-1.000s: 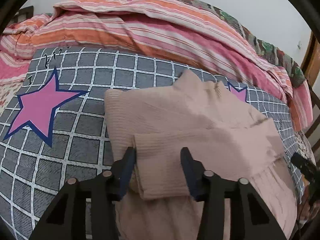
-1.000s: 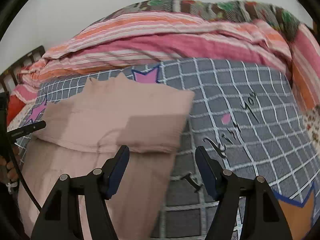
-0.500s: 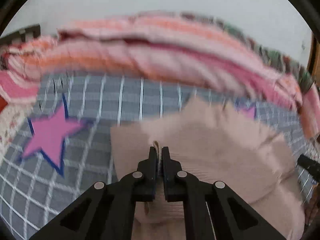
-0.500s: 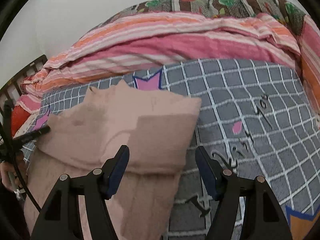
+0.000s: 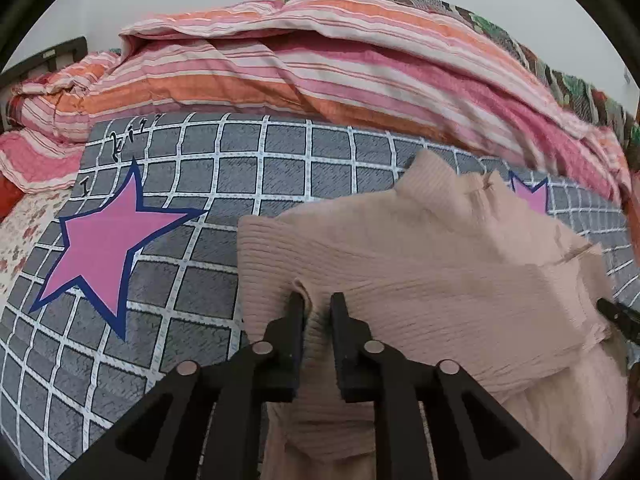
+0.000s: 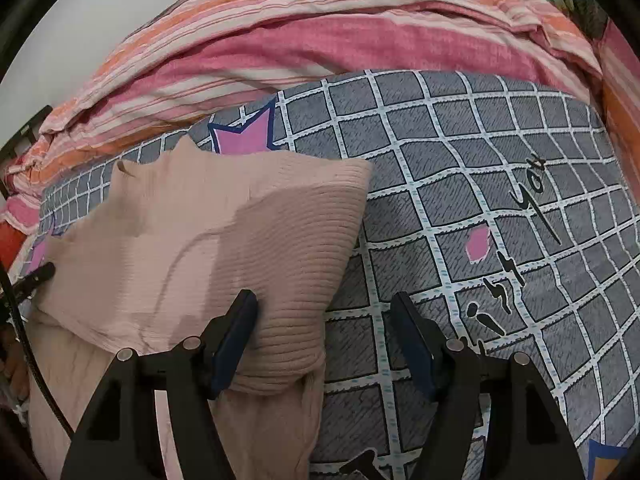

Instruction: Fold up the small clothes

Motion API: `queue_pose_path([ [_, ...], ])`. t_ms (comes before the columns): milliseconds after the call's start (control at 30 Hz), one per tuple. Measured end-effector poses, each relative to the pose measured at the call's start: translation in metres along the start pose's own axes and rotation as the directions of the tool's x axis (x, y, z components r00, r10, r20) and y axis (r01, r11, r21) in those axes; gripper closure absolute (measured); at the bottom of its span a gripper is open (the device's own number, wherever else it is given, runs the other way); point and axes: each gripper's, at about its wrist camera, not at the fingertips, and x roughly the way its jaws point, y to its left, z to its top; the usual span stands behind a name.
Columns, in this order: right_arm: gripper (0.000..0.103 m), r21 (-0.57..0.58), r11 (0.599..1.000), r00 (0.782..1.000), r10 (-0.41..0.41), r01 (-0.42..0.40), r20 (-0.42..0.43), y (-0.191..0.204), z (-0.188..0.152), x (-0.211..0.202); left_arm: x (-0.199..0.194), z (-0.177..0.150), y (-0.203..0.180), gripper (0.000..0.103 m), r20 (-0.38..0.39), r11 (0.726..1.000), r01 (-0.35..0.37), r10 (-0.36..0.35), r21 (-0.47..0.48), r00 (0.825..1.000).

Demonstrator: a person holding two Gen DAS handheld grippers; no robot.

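Where a second ago the left gripper (image 5: pixel 317 307) stood wide over the folded sleeve, it now pinches a ridge of the pink ribbed sweater (image 5: pixel 420 272), which lies partly folded on the grey checked bedsheet (image 5: pixel 256 168); the next fold looks ready to be lifted. The right gripper (image 6: pixel 325 312) remains wide, one finger over the sweater's edge, holding nothing. Black script on the sheet seems to read "Miss you", though its first letters are partly hidden.

The pink sweater (image 5: pixel 420 276) is soft ribbed knit cloth, matt. The grey checked bedsheet (image 6: pixel 500 184) is printed woven cloth; the striped quilt (image 5: pixel 320 76) looks crinkled cotton.
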Motion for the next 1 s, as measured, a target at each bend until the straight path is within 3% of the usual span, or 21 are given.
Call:
queue_pose_path([
  [167, 0.036, -0.050, 0.998, 0.999, -0.048, 0.048, 0.012, 0.008, -0.002, 0.002, -0.001, -0.006, -0.018, 0.086, 0.008, 0.995, -0.074, 0.073, 0.062, 0.997],
  [400, 0.036, -0.066, 0.997, 0.999, -0.047, 0.047, 0.003, 0.010, -0.002, 0.005, -0.001, -0.003, -0.008, 0.086, 0.002, 0.999, -0.037, 0.037, 0.035, 0.999],
  [633, 0.036, -0.070, 0.997, 0.999, -0.044, 0.044, 0.010, 0.011, -0.002, 0.005, 0.000, -0.002, -0.009, 0.085, 0.003, 0.998, -0.046, 0.046, 0.043, 0.999],
  [1000, 0.037, -0.082, 0.994, 0.995, -0.062, 0.068, 0.081, 0.012, -0.008, -0.011, -0.005, -0.002, -0.009, 0.078, 0.020, 0.999, -0.028, 0.027, 0.040, 0.999],
])
